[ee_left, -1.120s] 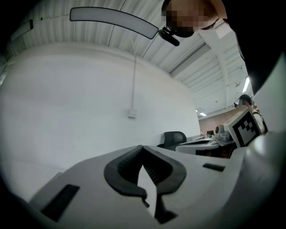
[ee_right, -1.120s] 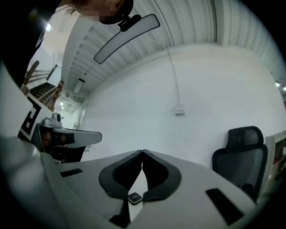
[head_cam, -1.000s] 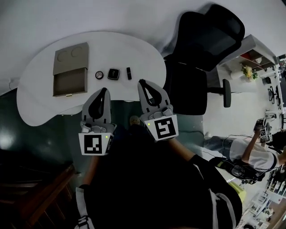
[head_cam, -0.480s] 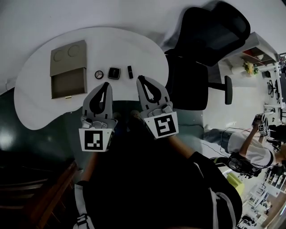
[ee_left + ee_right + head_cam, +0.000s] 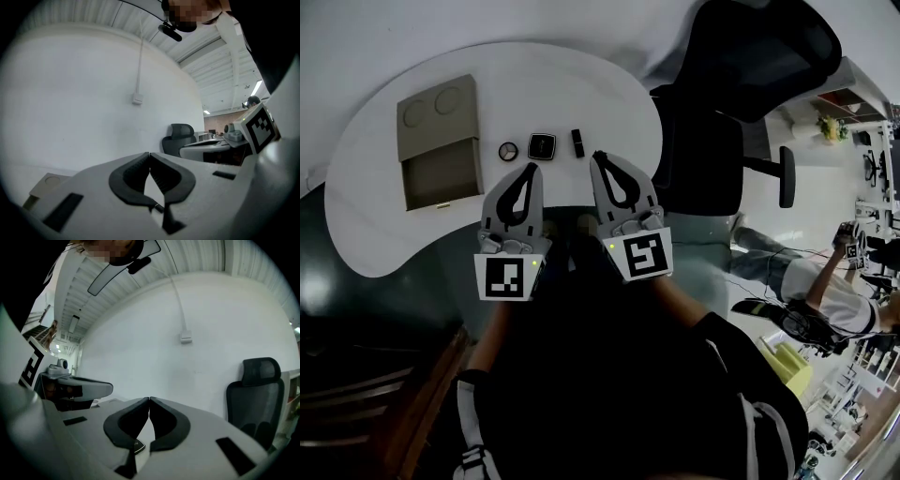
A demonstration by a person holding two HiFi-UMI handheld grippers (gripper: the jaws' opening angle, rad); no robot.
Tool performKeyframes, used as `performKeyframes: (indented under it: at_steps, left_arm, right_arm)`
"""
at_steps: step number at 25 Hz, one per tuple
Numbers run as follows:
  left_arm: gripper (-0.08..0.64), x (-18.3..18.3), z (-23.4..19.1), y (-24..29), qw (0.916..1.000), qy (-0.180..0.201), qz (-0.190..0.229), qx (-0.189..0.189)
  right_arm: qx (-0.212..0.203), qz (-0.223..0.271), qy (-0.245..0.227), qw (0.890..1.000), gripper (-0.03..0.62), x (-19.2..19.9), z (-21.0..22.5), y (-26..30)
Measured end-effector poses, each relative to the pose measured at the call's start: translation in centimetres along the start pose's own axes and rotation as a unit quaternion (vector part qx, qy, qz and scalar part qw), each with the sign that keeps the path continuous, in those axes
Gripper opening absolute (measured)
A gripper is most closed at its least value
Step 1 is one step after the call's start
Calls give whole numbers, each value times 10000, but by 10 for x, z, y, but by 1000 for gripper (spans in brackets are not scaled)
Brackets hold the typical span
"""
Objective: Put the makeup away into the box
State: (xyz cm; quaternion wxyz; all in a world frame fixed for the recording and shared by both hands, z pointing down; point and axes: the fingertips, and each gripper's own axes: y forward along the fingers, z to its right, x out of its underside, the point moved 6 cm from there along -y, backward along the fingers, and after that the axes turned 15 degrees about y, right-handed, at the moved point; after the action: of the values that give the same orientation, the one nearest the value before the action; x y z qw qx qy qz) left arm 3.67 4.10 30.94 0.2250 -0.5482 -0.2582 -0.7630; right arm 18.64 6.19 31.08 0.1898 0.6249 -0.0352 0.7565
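Makeup: round compact (image 5: 508, 151), square compact (image 5: 542, 146) and black lipstick (image 5: 577, 142) lie in a row on the white table (image 5: 581, 94), just right of the tan box (image 5: 439, 141). Left gripper (image 5: 531, 169) and right gripper (image 5: 598, 157) hover near the table's front edge, jaws pressed together, empty.

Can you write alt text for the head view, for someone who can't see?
The left gripper and right gripper, both shut, hover at the near edge of a white table. On it, a round compact, square compact and black tube lie beside a tan box.
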Motion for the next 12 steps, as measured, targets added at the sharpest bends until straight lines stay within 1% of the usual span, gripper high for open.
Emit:
performKeyframes:
  at_steps: [5,6,9,12]
  left_arm:
    - [8,18,0,12,9997,-22,-170,151]
    - [8,22,1,14,9996,-31,-204,181]
    - [8,32,3,21,9993,-106,-298,223]
    - [8,41,6,27,9987,-128,-398,283]
  right_arm:
    - [107,-264,-54,9996,23,24,11,17]
    - [106,-269,-96,9995,23,29,13,20]
    - [7,-76,-254,9996,23,41,20,32]
    - [-22,-242,-185,9995,25,57,27,42]
